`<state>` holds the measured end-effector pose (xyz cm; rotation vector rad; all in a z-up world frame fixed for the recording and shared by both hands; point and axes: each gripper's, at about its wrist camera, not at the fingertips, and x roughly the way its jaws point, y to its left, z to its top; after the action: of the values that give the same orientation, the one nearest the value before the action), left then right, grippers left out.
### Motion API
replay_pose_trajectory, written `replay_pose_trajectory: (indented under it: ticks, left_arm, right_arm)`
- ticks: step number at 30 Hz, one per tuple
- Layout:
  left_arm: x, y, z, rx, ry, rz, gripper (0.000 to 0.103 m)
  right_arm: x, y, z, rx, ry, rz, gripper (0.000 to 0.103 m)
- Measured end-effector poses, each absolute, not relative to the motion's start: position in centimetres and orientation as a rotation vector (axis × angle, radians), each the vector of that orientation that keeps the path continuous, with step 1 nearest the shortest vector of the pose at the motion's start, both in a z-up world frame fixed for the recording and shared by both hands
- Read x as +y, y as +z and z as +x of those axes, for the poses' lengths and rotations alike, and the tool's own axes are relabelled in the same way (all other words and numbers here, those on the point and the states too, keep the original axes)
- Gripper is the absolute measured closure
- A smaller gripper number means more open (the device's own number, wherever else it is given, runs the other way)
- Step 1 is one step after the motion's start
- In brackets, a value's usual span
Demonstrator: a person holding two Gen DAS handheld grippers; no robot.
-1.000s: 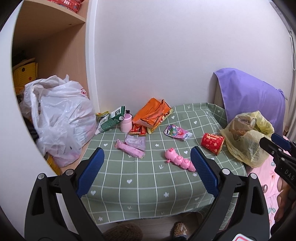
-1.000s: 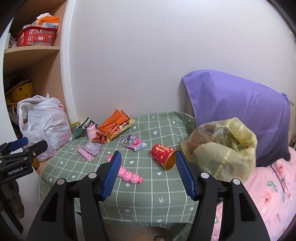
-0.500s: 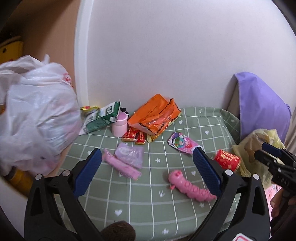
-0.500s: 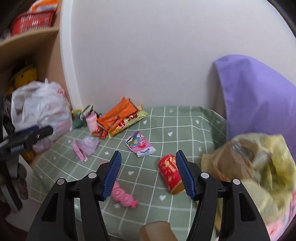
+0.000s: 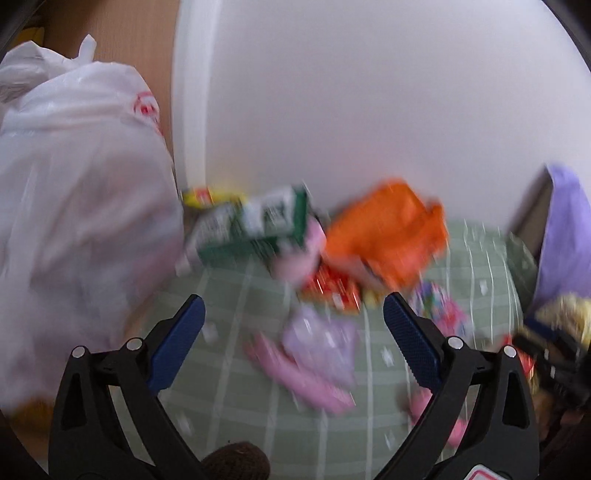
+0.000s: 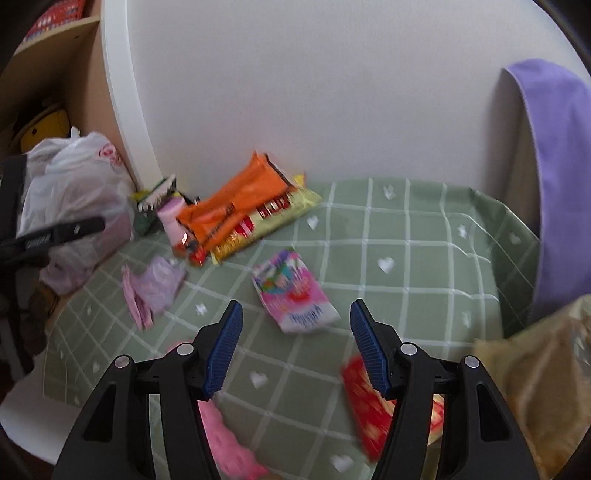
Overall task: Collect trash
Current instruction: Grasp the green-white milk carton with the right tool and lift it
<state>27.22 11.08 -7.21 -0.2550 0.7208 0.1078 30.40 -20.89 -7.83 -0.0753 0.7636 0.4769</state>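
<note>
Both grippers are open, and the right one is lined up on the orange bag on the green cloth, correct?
Not the orange bag. The right wrist view shows the open right gripper lined up on the pink packet on the green cloth. The left gripper is open too.

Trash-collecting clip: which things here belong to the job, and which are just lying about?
Job:
orange bag
pink packet
red cup
lilac wrapper
green carton
yellow bag, likely the trash bag
both grippers, left and right, open and empty

Lying about:
purple pillow
white bag
tablecloth
shelf
</note>
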Motion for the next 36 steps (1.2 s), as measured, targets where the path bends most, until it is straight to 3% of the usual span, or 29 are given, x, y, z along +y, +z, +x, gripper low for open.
replay_pose_trajectory:
  ticks: [2,7,14,19,28,32,36]
  left_arm:
    - [13.3,-7.3,28.9,0.706,0.138,-0.309,0.016]
    - [14.4,-6.7,31.7,0.688,0.131,-0.298,0.016]
    - [14.1,-8.0,29.8,0.741,0.128,-0.289,0.016]
    - [13.9,-9.2,27.0,0.793,0.102,-0.308,0.016]
    - [15.7,-8.8,22.7,0.801,0.163,-0.298,0.016]
    - [16.9,-9.0,21.7,0.814,0.185,-0.320,0.016]
    - [16.7,-9.1,21.6,0.814,0.177,-0.323,0.016]
  right_arm:
    - [-19.2,-7.5,30.9,0.741,0.410,-0.127,0.046]
    - [-16.3,-7.6,32.9,0.770,0.418,-0.105,0.046]
    - [-12.9,-6.8,39.0,0.807,0.434,0.130,0.046]
    - [-5.3,-4.2,40.3,0.726,0.741,-0.025,0.046]
    - [4.1,-7.4,43.8,0.868,0.903,-0.112,0.046]
    - [5.8,-9.1,42.6,0.854,0.858,-0.157,0.057]
    - [4.2,-7.0,41.8,0.809,0.905,-0.124,0.066]
